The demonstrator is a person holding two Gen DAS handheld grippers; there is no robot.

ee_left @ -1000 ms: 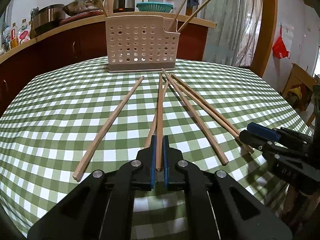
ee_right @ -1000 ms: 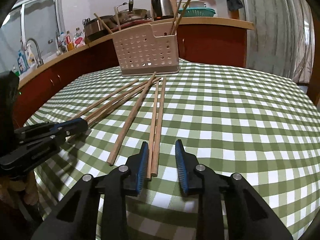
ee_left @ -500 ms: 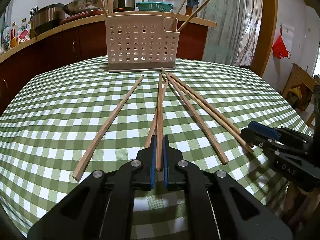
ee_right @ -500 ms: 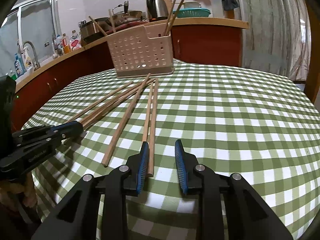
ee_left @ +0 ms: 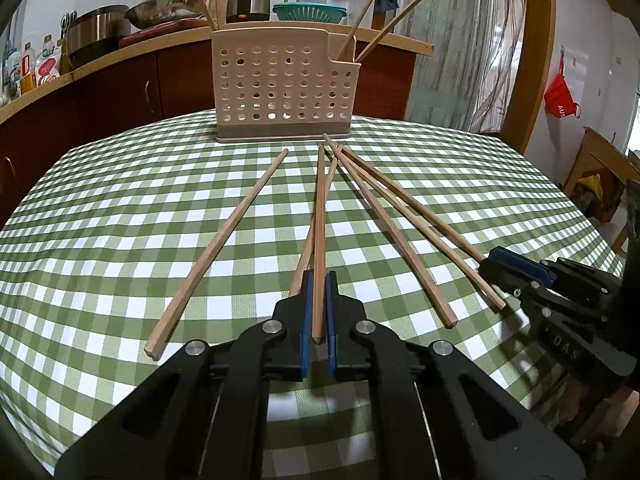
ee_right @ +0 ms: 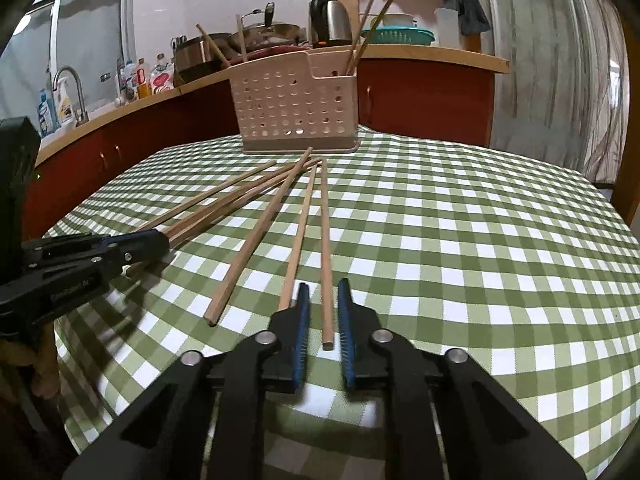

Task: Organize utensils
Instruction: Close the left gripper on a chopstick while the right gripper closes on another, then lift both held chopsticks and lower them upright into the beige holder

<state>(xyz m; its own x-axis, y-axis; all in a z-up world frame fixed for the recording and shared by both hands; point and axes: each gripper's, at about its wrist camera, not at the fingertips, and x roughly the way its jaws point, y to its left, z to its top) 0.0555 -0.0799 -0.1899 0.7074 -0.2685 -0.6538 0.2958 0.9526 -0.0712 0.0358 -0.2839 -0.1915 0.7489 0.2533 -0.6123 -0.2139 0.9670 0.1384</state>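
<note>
I count six loose chopsticks (ee_left: 218, 250) fanned across the middle of my left view, and one perforated caddy (ee_left: 284, 86) at upper centre of the tabletop (ee_left: 100, 220). Three more chopsticks (ee_left: 362, 20) stand in it there; my right view shows four.

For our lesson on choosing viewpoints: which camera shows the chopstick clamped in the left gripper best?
The left wrist view: the chopstick runs full length from the shut left gripper towards the holder. The right wrist view shows that gripper side-on, hiding the gripped end.
</note>
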